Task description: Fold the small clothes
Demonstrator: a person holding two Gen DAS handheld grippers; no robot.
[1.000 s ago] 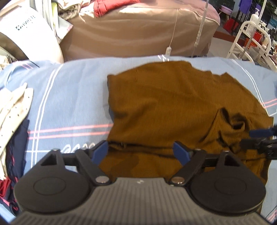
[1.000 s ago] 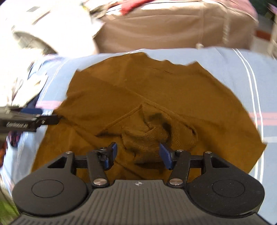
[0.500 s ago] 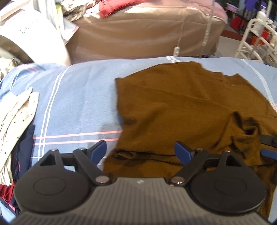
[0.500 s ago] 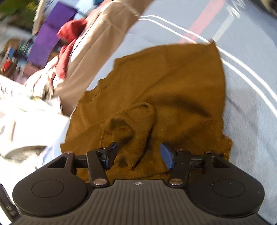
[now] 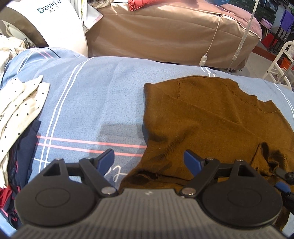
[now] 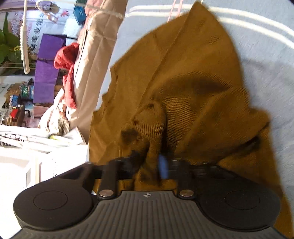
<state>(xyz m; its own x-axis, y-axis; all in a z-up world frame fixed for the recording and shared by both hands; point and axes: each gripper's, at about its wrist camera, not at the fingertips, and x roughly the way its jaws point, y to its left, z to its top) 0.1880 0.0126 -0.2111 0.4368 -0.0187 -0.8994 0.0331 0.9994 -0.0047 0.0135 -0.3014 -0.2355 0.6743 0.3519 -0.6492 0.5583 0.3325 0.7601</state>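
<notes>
- A brown knit top [image 5: 211,125] lies spread on a bed under a blue sheet [image 5: 95,103] with white and pink stripes; in the left wrist view it fills the right half of the sheet.
- Its neckline [image 5: 257,103] sits at the far right and its hem at the near left, so the long axis runs slantwise from near-left to far-right.
- The far-left corner of the top lies flat — the near-right part is rumpled, with a sleeve [image 6: 148,121] bunched into a ridge.
- The right tool [image 6: 149,165] is clenched on that bunched sleeve; cloth fills the space between its blue pads [image 6: 163,166]. The view is rolled sideways and a little blurred.
- From the left wrist view the right tool [image 5: 283,181] shows only at the right edge, touching the crumpled cloth.
- The left tool [image 5: 149,161] is released, its jaws wide apart, hovering over the near-left edge of the top; the left pad is over bare sheet and the right pad over brown cloth. Whether the pads touch the fabric cannot be told.
- On the left edge of the bed lies a cream garment with dark dots [image 5: 20,104] over dark blue clothing [image 5: 22,150].
- Beyond the bed stands another bed with a tan cover [image 5: 165,31] — a red garment [image 5: 141,3] lies on top of it.
- A corded switch [image 5: 203,59] hangs down the tan cover.
</notes>
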